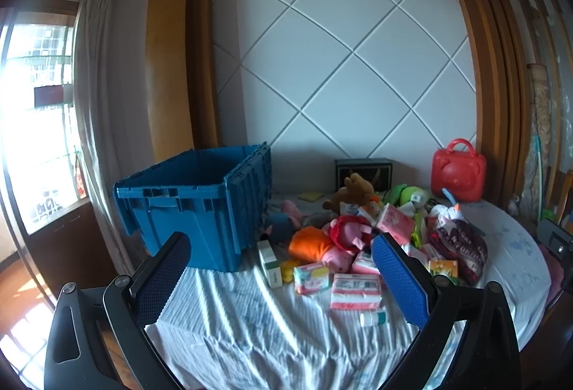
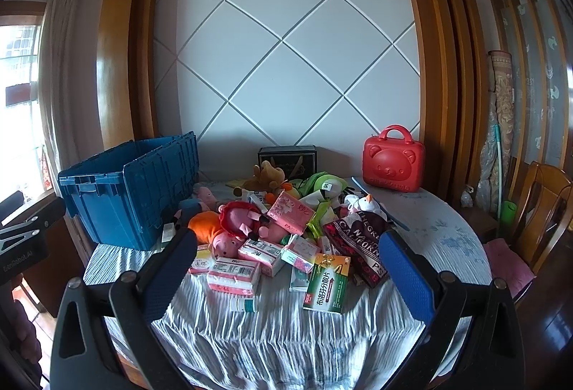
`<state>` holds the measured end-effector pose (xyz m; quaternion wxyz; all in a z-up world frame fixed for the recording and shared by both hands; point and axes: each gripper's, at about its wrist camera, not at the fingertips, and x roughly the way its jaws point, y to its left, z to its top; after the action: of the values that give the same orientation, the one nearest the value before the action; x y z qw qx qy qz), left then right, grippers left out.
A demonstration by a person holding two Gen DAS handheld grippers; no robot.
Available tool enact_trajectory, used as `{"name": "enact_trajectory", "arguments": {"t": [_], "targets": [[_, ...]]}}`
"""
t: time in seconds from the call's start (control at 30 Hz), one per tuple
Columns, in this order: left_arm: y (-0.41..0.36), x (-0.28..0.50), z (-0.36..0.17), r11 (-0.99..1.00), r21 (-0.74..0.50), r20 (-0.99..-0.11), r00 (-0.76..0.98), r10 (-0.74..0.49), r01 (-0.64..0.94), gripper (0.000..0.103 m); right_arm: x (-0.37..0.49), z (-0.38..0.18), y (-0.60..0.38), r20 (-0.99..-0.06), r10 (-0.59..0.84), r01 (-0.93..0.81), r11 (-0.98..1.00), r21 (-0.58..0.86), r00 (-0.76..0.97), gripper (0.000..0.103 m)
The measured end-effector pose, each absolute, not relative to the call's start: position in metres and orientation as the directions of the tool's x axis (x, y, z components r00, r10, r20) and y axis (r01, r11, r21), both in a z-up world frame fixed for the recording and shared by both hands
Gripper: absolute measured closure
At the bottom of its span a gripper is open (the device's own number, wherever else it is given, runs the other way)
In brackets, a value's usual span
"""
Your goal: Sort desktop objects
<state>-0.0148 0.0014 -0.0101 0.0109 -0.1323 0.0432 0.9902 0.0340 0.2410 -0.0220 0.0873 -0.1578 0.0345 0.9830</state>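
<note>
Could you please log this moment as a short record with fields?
surface: table under a wrinkled pale cloth
container: blue crate, open, at the table's left
pile: plush toys and packets heaped mid-table, right of the crate
front item: green box near the front edge
back right: red case, upright, apart from the pile
left hand-held gripper: open, holding nothing
right hand-held gripper: open, holding nothing
progress: nothing visibly sorted yet; the crate's inside is hidden
</note>
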Motion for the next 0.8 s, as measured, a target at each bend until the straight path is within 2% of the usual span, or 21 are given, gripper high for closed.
{"name": "enact_trajectory", "arguments": {"t": [0.8], "targets": [[-0.011, -0.036, -0.020, -0.991, 0.100, -0.290, -0.955, 0.062, -0.095, 0.000, 0.025, -0.027, 0.225, -0.344, 0.224, -0.247, -0.969, 0.025, -0.912, 0.000]]}}
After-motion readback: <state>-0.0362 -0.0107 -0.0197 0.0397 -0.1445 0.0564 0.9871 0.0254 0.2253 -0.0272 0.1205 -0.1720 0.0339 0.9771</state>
